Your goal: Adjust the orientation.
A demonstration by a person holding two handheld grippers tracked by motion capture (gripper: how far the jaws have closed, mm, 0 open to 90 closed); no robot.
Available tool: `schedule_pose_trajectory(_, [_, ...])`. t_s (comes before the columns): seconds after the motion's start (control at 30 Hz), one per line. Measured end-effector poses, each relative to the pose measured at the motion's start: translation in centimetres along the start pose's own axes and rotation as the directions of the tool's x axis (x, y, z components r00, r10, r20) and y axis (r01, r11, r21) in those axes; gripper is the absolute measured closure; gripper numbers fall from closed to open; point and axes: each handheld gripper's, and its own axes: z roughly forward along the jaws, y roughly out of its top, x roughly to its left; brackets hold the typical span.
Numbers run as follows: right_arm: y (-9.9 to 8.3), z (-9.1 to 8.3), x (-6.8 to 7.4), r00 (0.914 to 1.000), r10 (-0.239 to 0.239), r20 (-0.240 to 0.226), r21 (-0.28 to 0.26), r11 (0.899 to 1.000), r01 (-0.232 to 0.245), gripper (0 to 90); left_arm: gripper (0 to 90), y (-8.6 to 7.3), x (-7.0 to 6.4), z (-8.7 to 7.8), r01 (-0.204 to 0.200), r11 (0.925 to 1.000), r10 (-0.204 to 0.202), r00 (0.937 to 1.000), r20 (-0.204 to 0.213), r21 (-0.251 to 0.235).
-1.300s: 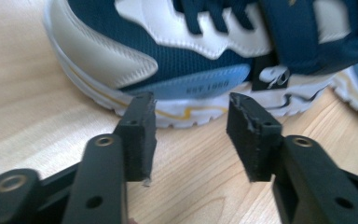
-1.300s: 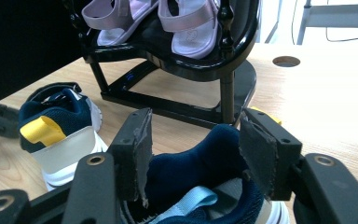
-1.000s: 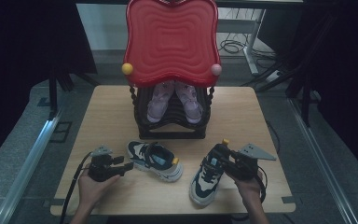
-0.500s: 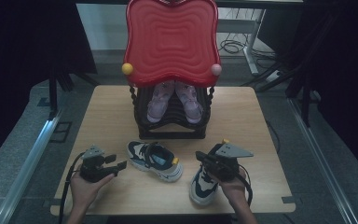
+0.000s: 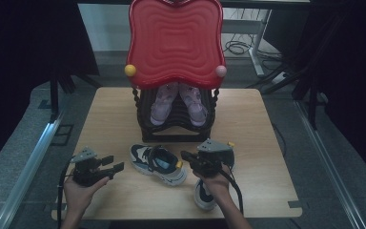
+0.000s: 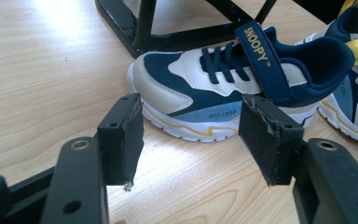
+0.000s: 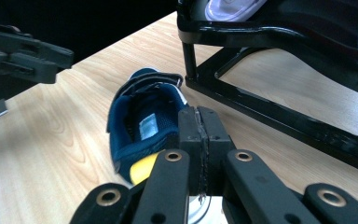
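Wooden table [image 5: 262, 143] bears a black shoe rack [image 5: 178, 131] at its far middle, already holding 2 pink shoes [image 5: 178, 102]. Left sneaker [image 5: 158, 163] lies near centre; right sneaker [image 5: 204, 194] lies under my right gripper [image 5: 187, 157], jaws pressed together, empty. My left gripper [image 5: 114, 163] gapes wide, empty. Both sneakers remain unracked.

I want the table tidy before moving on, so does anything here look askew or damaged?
Yes. The two navy and white sneakers do not sit as a pair: one lies slanted before the black shoe rack, the other points another way under the right gripper. The left gripper's foam pads look frayed at the edges.
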Motion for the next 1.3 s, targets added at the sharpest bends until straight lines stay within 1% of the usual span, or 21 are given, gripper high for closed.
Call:
schedule_pose_trajectory(0.03, [0.0, 0.0, 0.0, 1.0, 0.0, 0.0, 0.0, 1.0, 0.0, 89.7, 39.9, 0.0, 0.0, 0.0, 0.0, 1.0, 0.0, 1.0, 0.0, 0.0])
schedule_pose_trajectory(0.07, [0.0, 0.6, -0.1, 0.9999, 0.008, 0.01, 0.008, 1.0, -0.008, 89.7, 39.9, -0.1, 0.2, 0.0, 0.003, 1.0, -0.003, 1.0, -0.007, 0.005])
schedule_pose_trajectory(0.17, [0.0, 1.0, -0.1, 0.9996, 0.015, 0.022, 0.017, 1.0, -0.016, 89.7, 39.9, -0.2, 0.4, 0.1, 0.002, 0.9999, -0.002, 1.0, -0.009, 0.01])
schedule_pose_trajectory(0.23, [-0.1, 1.3, -0.1, 0.9995, 0.019, 0.024, 0.022, 1.0, -0.019, 89.7, 39.9, -0.3, 0.5, 0.1, 0.003, 1.0, -0.002, 1.0, -0.005, 0.009])
schedule_pose_trajectory(0.27, [-0.2, 1.6, -0.1, 0.9997, 0.022, 0.014, 0.029, 0.999, -0.023, 89.6, 39.9, -0.3, 0.5, 0.1, -0.002, 1.0, 0.002, 1.0, -0.002, 0.008])
schedule_pose_trajectory(0.33, [-0.2, 1.7, 0.0, 0.9996, 0.024, 0.013, 0.032, 0.999, -0.025, 89.5, 39.9, -0.3, 0.4, 0.1, -0.002, 1.0, 0.002, 1.0, -0.001, 0.007])
schedule_pose_trajectory(0.37, [-0.3, 1.9, 0.1, 0.9997, 0.013, 0.022, 0.045, 0.999, -0.014, 89.4, 40.0, -0.3, 0.4, 0.1, -0.003, 0.9999, 0.003, 1.0, 0.001, 0.01])
schedule_pose_trajectory(0.5, [-0.3, 1.9, 0.4, 0.9996, 0.007, 0.027, 0.048, 0.999, -0.008, 89.0, 40.4, -0.3, 0.4, 0.1, -0.005, 1.0, 0.005, 1.0, -0.001, 0.005])
schedule_pose_trajectory(0.6, [-0.4, 2.1, 0.5, 0.9992, -0.007, 0.039, 0.057, 0.998, 0.004, 88.9, 40.6, -0.4, 0.5, 0.0, -0.007, 1.0, 0.007, 1.0, -0.005, -0.006])
schedule_pose_trajectory(0.7, [-0.4, 2.1, 0.6, 0.9992, -0.009, 0.039, 0.057, 0.998, 0.007, 88.9, 40.7, -0.4, 0.6, -0.1, -0.002, 1.0, 0.002, 1.0, -0.007, -0.008])
schedule_pose_trajectory(0.77, [-0.4, 2.4, 0.8, 0.9985, -0.022, 0.05, 0.062, 0.998, 0.019, 89.0, 40.6, -0.5, 0.6, 0.0, -0.004, 1.0, 0.004, 1.0, -0.004, -0.002])
schedule_pose_trajectory(0.87, [-0.4, 2.4, 0.7, 0.9985, -0.021, 0.05, 0.063, 0.998, 0.017, 89.0, 40.6, -0.5, 0.7, 0.1, -0.006, 1.0, 0.006, 1.0, -0.001, -0.001])
schedule_pose_trajectory(1.07, [-0.4, 2.4, 1.1, 0.998, -0.034, 0.054, 0.066, 0.997, 0.031, 89.2, 40.6, -0.6, 0.8, 0.2, -0.004, 1.0, 0.004, 1.0, -0.001, 0.004])
schedule_pose_trajectory(1.1, [-0.5, 2.3, 1.3, 0.9978, -0.046, 0.047, 0.069, 0.997, 0.043, 89.2, 40.6, -0.6, 0.8, 0.2, -0.003, 1.0, 0.003, 1.0, -0.001, 0.006])
schedule_pose_trajectory(1.17, [-0.5, 2.3, 1.4, 0.9979, -0.048, 0.044, 0.067, 0.997, 0.045, 89.2, 40.5, -0.6, 0.9, 0.2, 0.001, 1.0, -0.001, 1.0, -0.005, 0.007])
schedule_pose_trajectory(1.23, [-0.6, 2.2, 1.9, 0.9961, -0.073, 0.048, 0.066, 0.995, 0.07, 89.2, 40.4, -0.6, 1.0, 0.1, 0.002, 1.0, -0.002, 1.0, -0.004, 0.007])
schedule_pose_trajectory(1.3, [-0.6, 2.2, 2.0, 0.996, -0.077, 0.045, 0.066, 0.995, 0.074, 89.2, 40.3, -0.6, 1.1, 0.1, 0.007, 0.9999, -0.007, 1.0, -0.005, 0.009])
